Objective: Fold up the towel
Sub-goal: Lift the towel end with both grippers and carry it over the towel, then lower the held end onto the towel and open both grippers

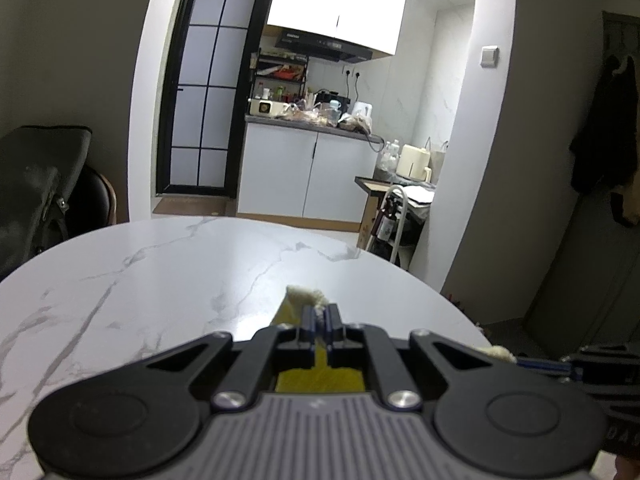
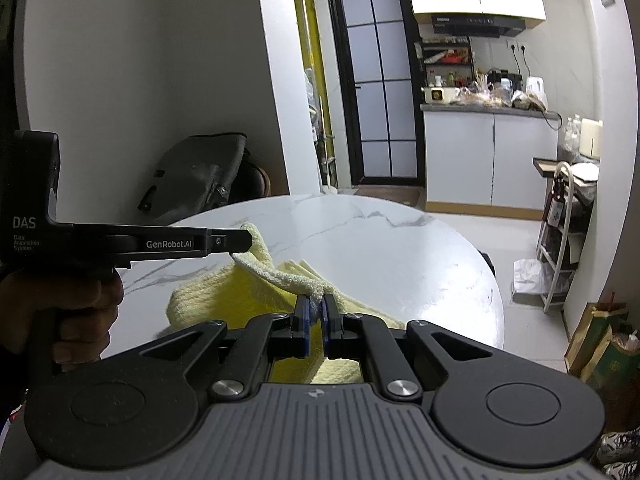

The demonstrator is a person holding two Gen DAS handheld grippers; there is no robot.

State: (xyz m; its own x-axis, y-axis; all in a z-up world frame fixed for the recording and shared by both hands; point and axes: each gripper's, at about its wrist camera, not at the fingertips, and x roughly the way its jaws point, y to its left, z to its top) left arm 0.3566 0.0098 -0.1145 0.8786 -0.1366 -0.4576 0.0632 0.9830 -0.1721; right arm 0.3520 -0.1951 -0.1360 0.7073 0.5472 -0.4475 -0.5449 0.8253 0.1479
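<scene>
The yellow towel (image 2: 240,292) lies bunched on the white marble table (image 2: 380,248), with two corners lifted. My right gripper (image 2: 316,300) is shut on one towel edge. My left gripper (image 1: 320,312) is shut on another corner of the towel (image 1: 304,298), which pokes out beyond its fingertips. In the right wrist view the left gripper (image 2: 246,240) comes in from the left, held by a hand, pinching the towel above the table. In the left wrist view the right gripper (image 1: 520,360) shows at the right edge with a bit of towel.
A dark bag (image 2: 192,176) hangs on a chair behind the table at the left. A kitchen counter (image 1: 312,128) with clutter stands beyond the table. A metal rack (image 2: 560,220) and paper bags (image 2: 600,340) stand on the floor to the right.
</scene>
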